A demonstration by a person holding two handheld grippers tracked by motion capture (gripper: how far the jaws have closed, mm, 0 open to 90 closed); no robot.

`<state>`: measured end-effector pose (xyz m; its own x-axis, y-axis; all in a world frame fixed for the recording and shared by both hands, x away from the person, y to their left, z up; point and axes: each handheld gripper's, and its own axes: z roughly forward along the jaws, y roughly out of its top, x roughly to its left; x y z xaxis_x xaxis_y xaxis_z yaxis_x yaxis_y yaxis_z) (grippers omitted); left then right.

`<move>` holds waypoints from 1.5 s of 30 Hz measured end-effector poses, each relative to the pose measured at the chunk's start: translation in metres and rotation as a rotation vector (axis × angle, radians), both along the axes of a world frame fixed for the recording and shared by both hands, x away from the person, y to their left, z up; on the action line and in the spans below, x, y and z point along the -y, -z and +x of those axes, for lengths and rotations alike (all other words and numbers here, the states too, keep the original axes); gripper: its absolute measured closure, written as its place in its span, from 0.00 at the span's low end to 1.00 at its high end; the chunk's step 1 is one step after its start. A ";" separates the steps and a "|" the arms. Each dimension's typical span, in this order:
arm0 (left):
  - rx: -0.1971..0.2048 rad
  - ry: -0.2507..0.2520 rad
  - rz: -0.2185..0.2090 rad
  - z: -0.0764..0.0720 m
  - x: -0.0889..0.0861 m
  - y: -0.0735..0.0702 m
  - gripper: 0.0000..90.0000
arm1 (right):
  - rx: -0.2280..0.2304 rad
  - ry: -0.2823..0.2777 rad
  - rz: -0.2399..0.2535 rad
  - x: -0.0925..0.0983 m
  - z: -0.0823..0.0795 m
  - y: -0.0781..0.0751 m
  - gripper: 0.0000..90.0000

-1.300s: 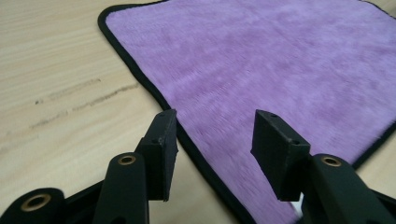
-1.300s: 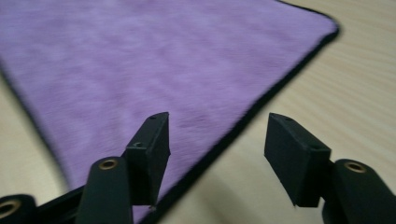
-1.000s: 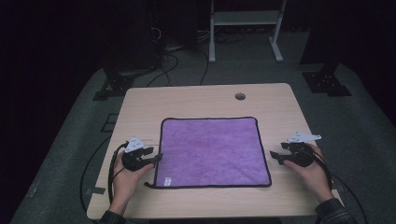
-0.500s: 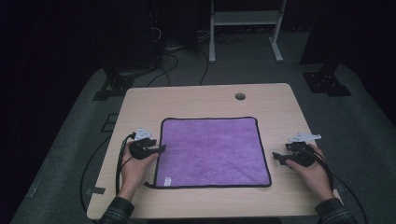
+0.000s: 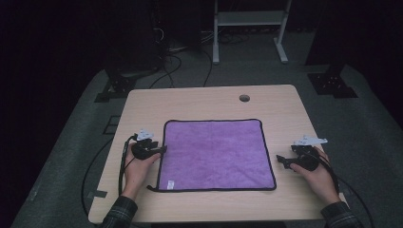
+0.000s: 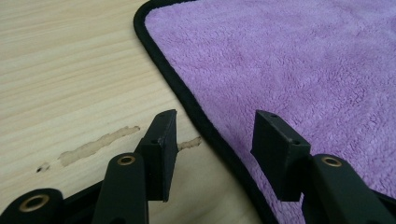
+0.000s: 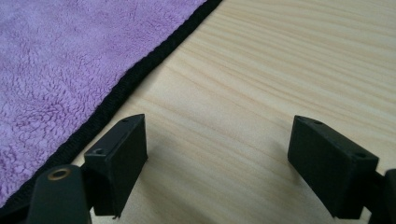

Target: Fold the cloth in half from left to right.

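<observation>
Purple cloth (image 5: pixel 216 154) lies flat and spread out in the middle of the bench (image 5: pixel 199 102), a near-square of fleecy fabric edged all round in black binding. A small white tag (image 5: pixel 170 182) sits on it near the corner closest to the person's left hand, and a short end of the black binding pokes out past that corner.

At the cloth's left edge the left claw (image 5: pixel 163 149) is held by the person's left hand (image 5: pixel 135 168), its tips reaching that edge. In the left gripper view this claw (image 6: pixel 215 140) stands moderately open and empty: one jaw is over bare wood, the other over the purple pile, with the black border (image 6: pixel 196 116) running between them. Pale scuff marks (image 6: pixel 93 147) show in the wood just beside the jaw over the bench.

Off the cloth's right edge the right claw (image 5: pixel 280 161) is held by the right hand (image 5: pixel 318 178), near the border but apart from it. In the right gripper view this claw (image 7: pixel 217 158) is spread wide and empty, both jaws above bare wood, the cloth's black edge passing just outside one jaw.

A round hole (image 5: pixel 244 98) sits in the bench near its far edge. Cables trail from both claws, and dark floor surrounds the bench.
</observation>
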<state>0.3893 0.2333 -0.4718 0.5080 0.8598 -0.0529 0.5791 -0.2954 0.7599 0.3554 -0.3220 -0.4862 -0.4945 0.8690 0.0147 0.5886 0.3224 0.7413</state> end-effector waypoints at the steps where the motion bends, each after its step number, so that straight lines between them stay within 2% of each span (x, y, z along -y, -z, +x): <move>1: -0.005 -0.002 0.005 0.000 0.001 0.001 0.56 | -0.001 0.001 0.000 0.000 0.000 0.000 0.21; 5: -0.014 -0.009 0.029 0.001 0.002 0.003 0.56 | 0.000 0.000 0.000 0.000 0.000 0.000 0.21; 8: -0.004 -0.010 0.057 -0.001 0.004 0.003 0.58 | -0.001 0.001 0.001 0.000 0.000 0.000 0.21; 16: -0.007 -0.026 0.020 -0.005 0.008 0.004 0.81 | -0.001 0.000 0.001 0.000 0.000 0.000 0.21; 17: -0.014 -0.032 0.013 -0.006 0.009 0.004 0.81 | -0.001 0.000 0.001 0.000 0.000 0.000 0.21; 21: -0.046 -0.062 -0.029 -0.005 0.011 0.003 0.92 | -0.001 -0.001 0.001 0.000 0.000 0.000 0.21; 23: -0.053 -0.065 -0.035 -0.005 0.012 0.003 0.96 | -0.001 -0.001 0.001 0.000 0.000 0.000 0.21; 27: -0.054 -0.060 -0.046 -0.005 0.011 0.003 0.97 | -0.002 -0.001 0.001 0.000 0.000 0.000 0.20; 30: -0.065 -0.058 -0.068 -0.004 0.007 0.003 0.97 | -0.002 -0.002 0.001 0.000 0.000 0.000 0.20; 37: -0.064 -0.043 -0.099 -0.006 -0.004 -0.004 0.97 | -0.001 -0.007 0.000 0.000 0.000 0.000 0.20; 44: -0.070 -0.064 -0.120 -0.007 -0.017 -0.007 0.97 | -0.001 -0.007 0.000 0.000 0.000 0.000 0.20; 45: -0.070 -0.076 -0.117 -0.008 -0.023 -0.008 0.97 | -0.001 -0.007 0.000 0.000 0.000 0.000 0.20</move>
